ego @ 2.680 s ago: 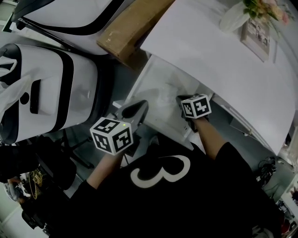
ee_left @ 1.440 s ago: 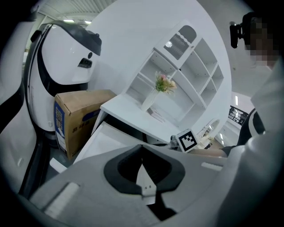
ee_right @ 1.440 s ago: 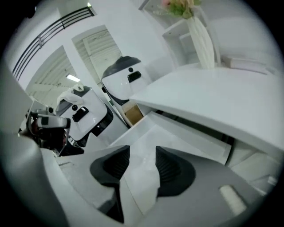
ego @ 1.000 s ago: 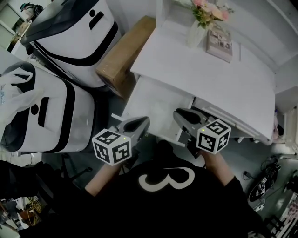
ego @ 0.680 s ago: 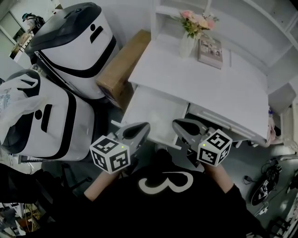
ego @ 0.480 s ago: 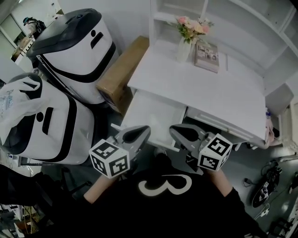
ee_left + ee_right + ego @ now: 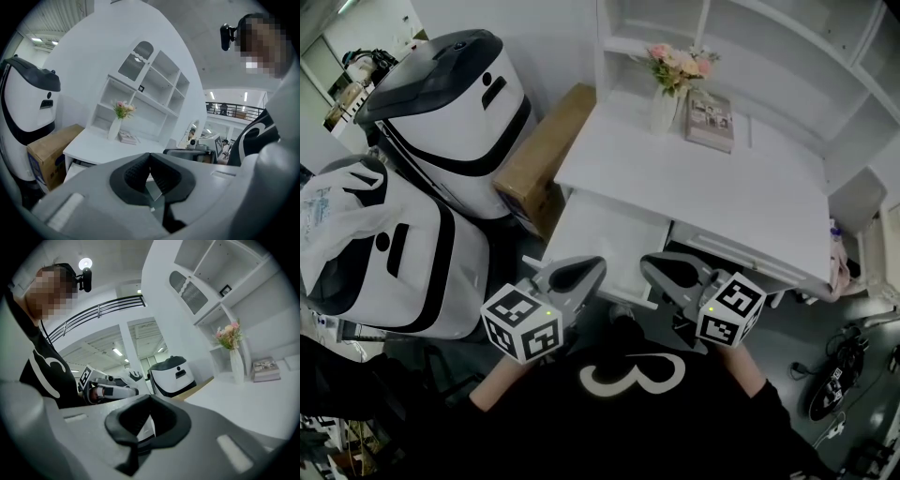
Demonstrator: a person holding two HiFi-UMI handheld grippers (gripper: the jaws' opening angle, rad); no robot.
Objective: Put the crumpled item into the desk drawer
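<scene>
The white desk (image 7: pixel 712 192) has its drawer (image 7: pixel 605 234) pulled open toward me. Its inside looks plain white, and I cannot make out the crumpled item in it. My left gripper (image 7: pixel 584 269) is held low near my body, just in front of the drawer's front edge. Its jaws are shut with nothing between them (image 7: pixel 150 155). My right gripper (image 7: pixel 652 265) is beside it at the same height, also shut and empty (image 7: pixel 150 397). Both point toward the desk.
Two large white-and-black machines (image 7: pixel 441 103) (image 7: pixel 389 253) stand left of the desk, with a cardboard box (image 7: pixel 546 155) leaning between them and the desk. A flower vase (image 7: pixel 667 89) and a booklet (image 7: pixel 710 120) sit at the desk's back. Cables (image 7: pixel 834 375) lie on the floor at right.
The right gripper has drawn back out of the drawer toward my body. The head view has risen and pulled away, so the whole desk now shows. The left gripper has barely moved.
</scene>
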